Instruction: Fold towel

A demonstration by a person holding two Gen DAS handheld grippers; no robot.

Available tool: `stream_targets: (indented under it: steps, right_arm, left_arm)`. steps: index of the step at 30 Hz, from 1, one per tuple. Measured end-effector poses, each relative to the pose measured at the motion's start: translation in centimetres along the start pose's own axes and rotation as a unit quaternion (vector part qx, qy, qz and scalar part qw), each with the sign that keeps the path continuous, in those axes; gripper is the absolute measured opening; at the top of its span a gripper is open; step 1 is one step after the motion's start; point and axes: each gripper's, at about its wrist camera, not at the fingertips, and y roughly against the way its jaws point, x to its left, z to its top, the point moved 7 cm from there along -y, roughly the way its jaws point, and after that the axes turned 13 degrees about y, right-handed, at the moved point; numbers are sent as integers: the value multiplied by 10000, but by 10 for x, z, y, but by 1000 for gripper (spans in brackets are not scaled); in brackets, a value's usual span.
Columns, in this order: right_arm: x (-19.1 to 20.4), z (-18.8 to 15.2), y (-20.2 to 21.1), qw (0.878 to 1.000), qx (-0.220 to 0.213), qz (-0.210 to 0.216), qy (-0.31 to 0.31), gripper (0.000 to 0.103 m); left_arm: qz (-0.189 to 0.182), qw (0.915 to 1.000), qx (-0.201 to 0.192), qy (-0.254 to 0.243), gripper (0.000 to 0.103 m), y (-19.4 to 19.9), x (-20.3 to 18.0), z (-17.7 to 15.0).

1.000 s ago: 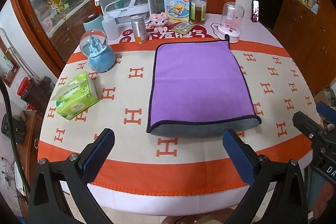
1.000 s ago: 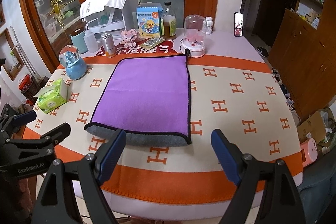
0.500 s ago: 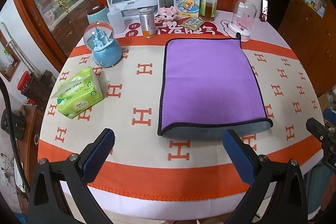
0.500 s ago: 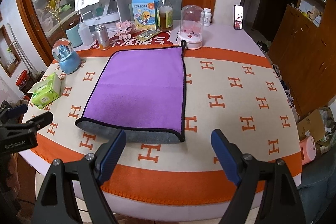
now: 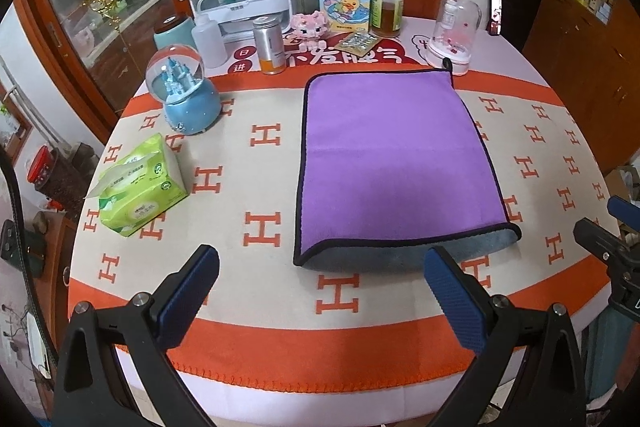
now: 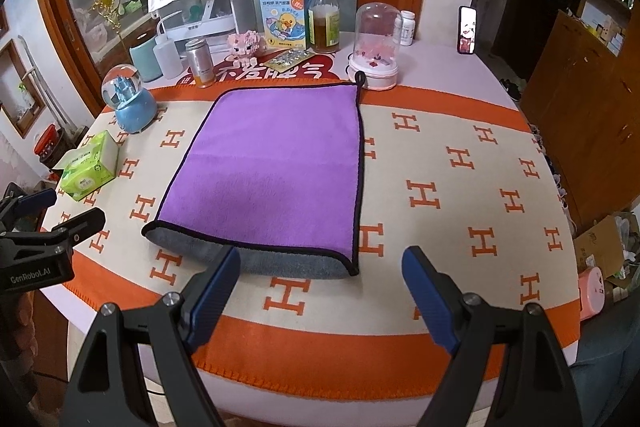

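Observation:
A purple towel (image 5: 392,163) with a dark hem lies folded on the round table, its grey underside showing along the near fold. It also shows in the right wrist view (image 6: 276,171). My left gripper (image 5: 320,291) is open and empty, held back over the table's near edge, short of the towel's near left corner. My right gripper (image 6: 320,291) is open and empty, held back near the towel's near right corner. Each gripper shows at the edge of the other's view: the right gripper (image 5: 612,239), the left gripper (image 6: 52,223).
The table (image 5: 280,343) has an orange and cream cloth. A green tissue pack (image 5: 138,185) and a blue snow globe (image 5: 182,95) stand at the left. Bottles, a can (image 5: 270,45), a box, a glass dome (image 5: 454,31) and a white appliance line the far edge.
Both grippers have drawn back and risen away from the towel, so the table looks further off. The towel has not moved. Both grippers stay open.

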Motion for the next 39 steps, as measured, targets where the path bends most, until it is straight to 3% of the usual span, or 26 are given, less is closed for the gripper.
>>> stream_targets:
  steps: [10,15,26,29,35,39]
  right_arm:
    - [1,-3,-14,9999,87,76,118,83]
    - [-3,-8,-28,9996,230,83,125,83]
    - [-11,-23,-67,9975,610,305,204,78]
    - [-11,-25,-79,9962,687,465,284,77]
    - [-9,-30,-106,9900,957,948,415,77]
    - [-11,-30,-119,9868,997,1144,567,77]
  left_arm:
    - [-146,9997,96,-184,100,-15,-6,-9]
    - [-24,9983,214,-546,93,-37,-8,-18]
    - [-218,9941,998,-369,93,-87,11,-25]
    - [-197,9918,1204,-376,93,-101,21,-26]
    - [-225,9891,1123,-925,93,-122,26,-29]
    - [-620,9839,1426,-885,93,-134,25,-29]
